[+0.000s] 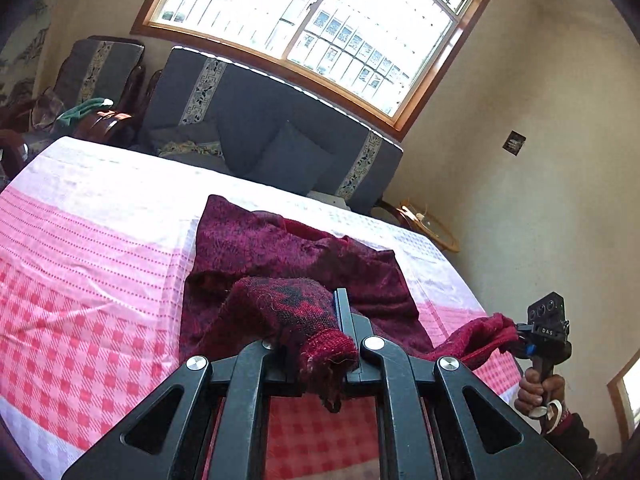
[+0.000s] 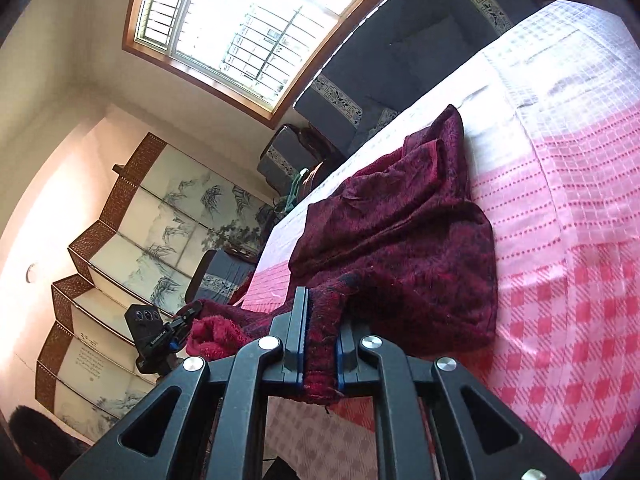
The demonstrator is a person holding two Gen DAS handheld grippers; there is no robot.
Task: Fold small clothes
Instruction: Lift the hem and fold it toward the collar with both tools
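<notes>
- The dark red knitted garment (image 1: 288, 248) lies crumpled on the pink-and-white checked cloth (image 1: 92, 280) that covers the tabletop, with most of its bulk bunched in the middle of the cloth.
- The left gripper (image 1: 340, 344) has its fingers (image 1: 342, 312) clamped on a cuffed, ribbed end of the garment; a frayed tail of that end hangs below them.
- The right gripper (image 2: 318, 344) has its fingers (image 2: 298, 320) pressed together on another ribbed edge of the same garment, and the fabric runs up between the pads.
- In the left wrist view the right gripper (image 1: 520, 330) shows off to the right, held by a hand (image 1: 538, 394), with a strip of garment stretched towards it.
- In the right wrist view the left gripper (image 2: 188, 312) shows low on the left, red fabric bunched at its tip.
- The relation that matters: both held ends sit at the near edge of the tabletop, well apart from each other, and the body of the garment lies ahead of both sets of fingers, towards the dark sofa (image 1: 280, 120) under the window (image 1: 320, 20).
- The garment's near edge runs roughly from one gripper to the other, so its long line lies across both views rather than away from them.
- Neither hand is clearly nearer the bulk; it appears about midway between them.
- The coming move likely carries both ends forward over the heap, and slack between the grips could let the fold land crooked.
</notes>
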